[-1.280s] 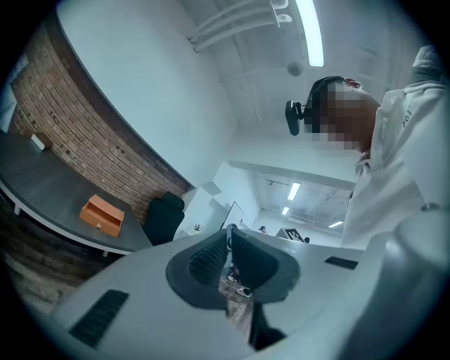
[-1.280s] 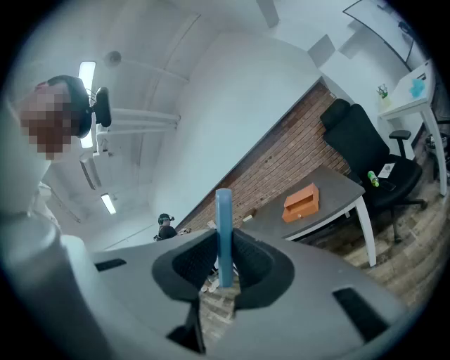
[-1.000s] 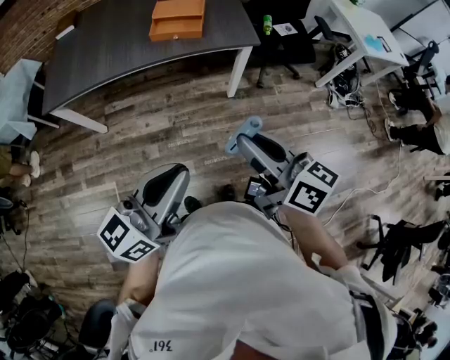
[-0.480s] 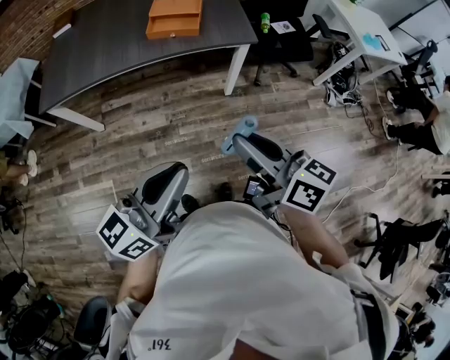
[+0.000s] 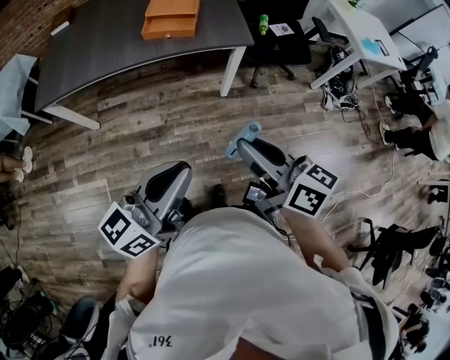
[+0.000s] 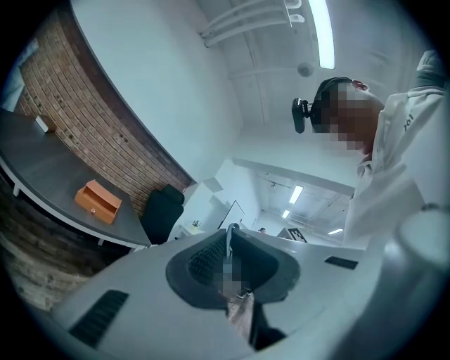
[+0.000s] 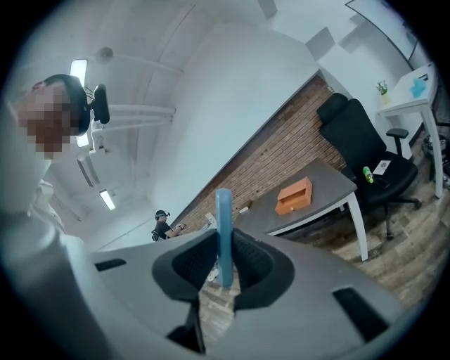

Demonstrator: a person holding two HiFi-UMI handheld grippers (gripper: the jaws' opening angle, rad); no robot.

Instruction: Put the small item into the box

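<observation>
The orange box lies on a dark table at the far side of the room; it also shows in the left gripper view and the right gripper view. My right gripper is held over the wooden floor, shut on a small flat blue item that stands upright between its pads. My left gripper hangs lower left of it, well short of the table. Its jaws are pressed together with nothing visible between them.
A black office chair with a green bottle on it stands right of the table. A white desk, bags and cables crowd the right side. A seated person is at the far right. A brick wall backs the table.
The room has drifted slightly left and down in the head view as the person moves. Both grippers keep their pose, and the blue item stays in the right one.
</observation>
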